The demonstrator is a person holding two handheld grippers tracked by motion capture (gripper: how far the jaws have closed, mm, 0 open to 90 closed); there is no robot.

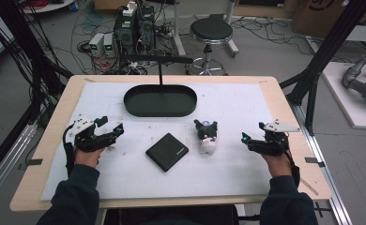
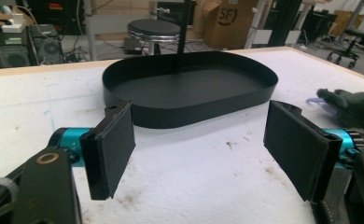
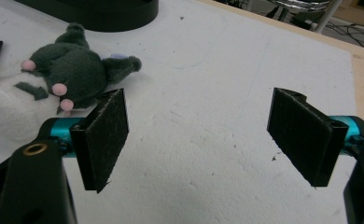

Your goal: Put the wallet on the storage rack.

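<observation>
The high view looks forward and down from above the person's side, taking in the whole table (image 1: 284, 101). The left gripper view rides low, facing the black oval tray (image 2: 189, 88) just ahead of its jaws. The right gripper view looks close over the white mat (image 3: 208, 116); the plush toy (image 3: 73, 70) beside its jaw also edges into the left gripper view.
</observation>
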